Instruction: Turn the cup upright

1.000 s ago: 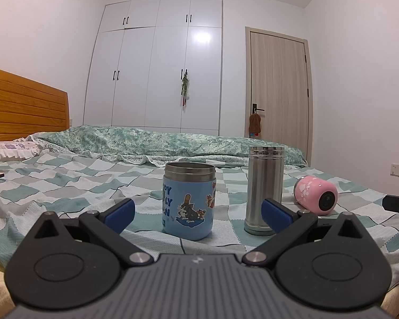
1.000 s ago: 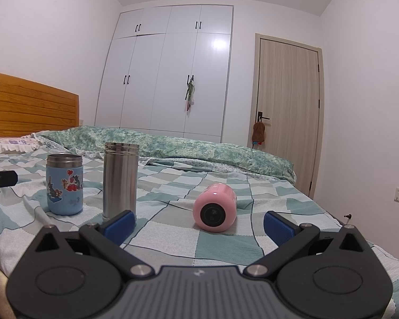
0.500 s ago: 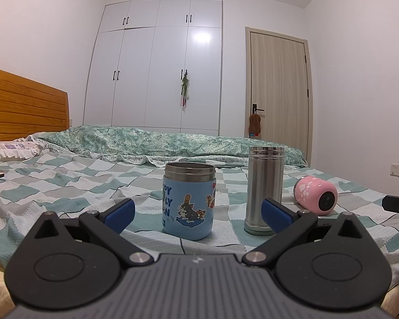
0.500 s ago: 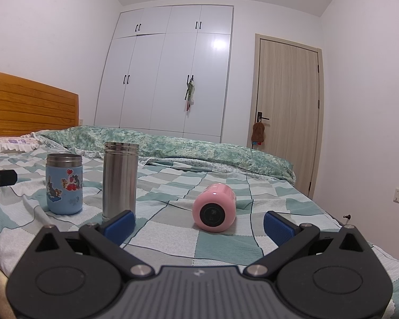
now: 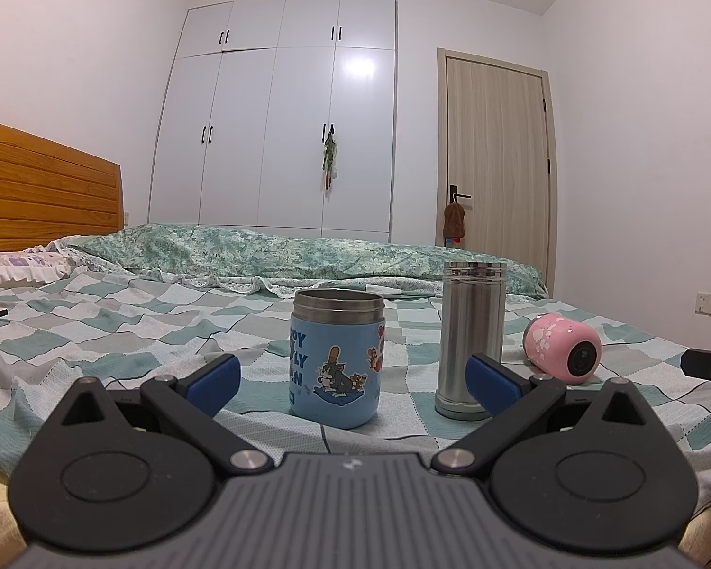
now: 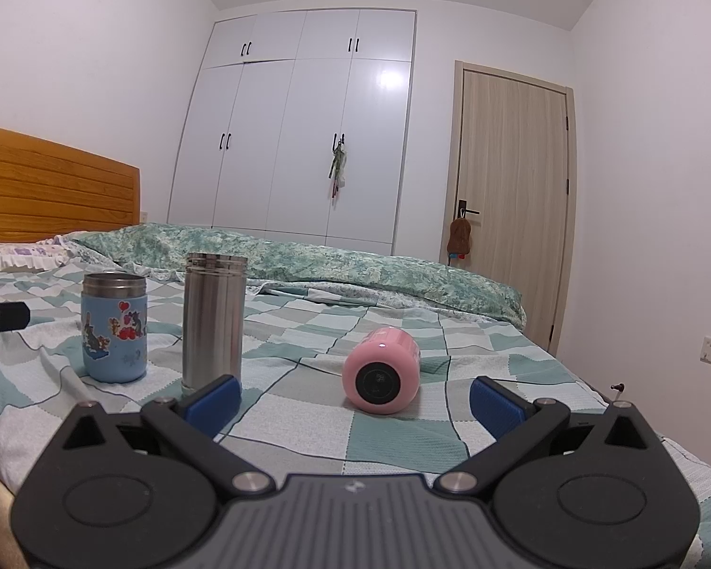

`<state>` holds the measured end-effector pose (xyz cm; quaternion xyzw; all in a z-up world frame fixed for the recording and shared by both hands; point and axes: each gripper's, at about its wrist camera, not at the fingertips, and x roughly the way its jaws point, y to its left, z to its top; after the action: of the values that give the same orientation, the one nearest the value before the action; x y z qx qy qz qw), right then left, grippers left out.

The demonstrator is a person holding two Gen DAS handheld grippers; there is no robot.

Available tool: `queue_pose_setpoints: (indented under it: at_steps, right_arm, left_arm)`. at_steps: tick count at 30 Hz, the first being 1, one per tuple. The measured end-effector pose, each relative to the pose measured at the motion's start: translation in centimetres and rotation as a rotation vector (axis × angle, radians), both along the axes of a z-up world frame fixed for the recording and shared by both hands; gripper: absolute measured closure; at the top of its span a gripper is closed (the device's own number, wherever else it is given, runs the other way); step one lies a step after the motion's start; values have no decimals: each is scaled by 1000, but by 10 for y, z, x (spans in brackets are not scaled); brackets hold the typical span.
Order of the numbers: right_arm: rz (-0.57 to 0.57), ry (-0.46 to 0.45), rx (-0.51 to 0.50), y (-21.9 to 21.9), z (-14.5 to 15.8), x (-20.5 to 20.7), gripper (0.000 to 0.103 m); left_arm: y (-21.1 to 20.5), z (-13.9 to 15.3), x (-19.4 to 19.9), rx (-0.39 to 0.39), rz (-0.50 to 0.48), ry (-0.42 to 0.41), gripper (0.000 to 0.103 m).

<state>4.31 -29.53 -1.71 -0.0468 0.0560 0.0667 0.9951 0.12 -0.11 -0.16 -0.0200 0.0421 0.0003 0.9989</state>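
Observation:
A pink cup (image 6: 382,370) lies on its side on the checked bedspread, its dark round end facing my right gripper (image 6: 353,405). That gripper is open and empty, a short way in front of the cup. The cup also shows in the left wrist view (image 5: 563,354), far right. My left gripper (image 5: 353,385) is open and empty, facing an upright blue cartoon cup (image 5: 337,363) a little beyond its fingertips. A tall steel flask (image 5: 470,335) stands upright between the blue and pink cups.
The bed (image 6: 308,408) has a wooden headboard (image 6: 47,185) at left and a rumpled green quilt (image 6: 308,261) at the back. White wardrobes (image 6: 303,133) and a wooden door (image 6: 512,199) stand behind. The bed's near edge lies just under both grippers.
The right gripper has crept slightly closer to the pink cup. The left gripper and all cups are unchanged.

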Motion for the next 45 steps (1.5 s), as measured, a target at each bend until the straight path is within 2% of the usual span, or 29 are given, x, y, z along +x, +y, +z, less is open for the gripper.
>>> queue_pose_setpoints:
  at_steps: [34, 37, 41, 45]
  right_arm:
    - [-12, -3, 5, 1, 1, 2, 0]
    - [-54, -6, 25, -15, 6, 2, 0]
    - [-99, 1, 62, -33, 11, 15, 0]
    - [-151, 9, 33, -60, 18, 25, 0]
  left_arm:
    - [-3, 2, -1, 6, -15, 8, 0]
    - [-13, 9, 6, 22, -86, 29, 0]
    - [-42, 25, 19, 82, -202, 50, 0]
    - [-87, 40, 43, 139, -357, 75, 0]
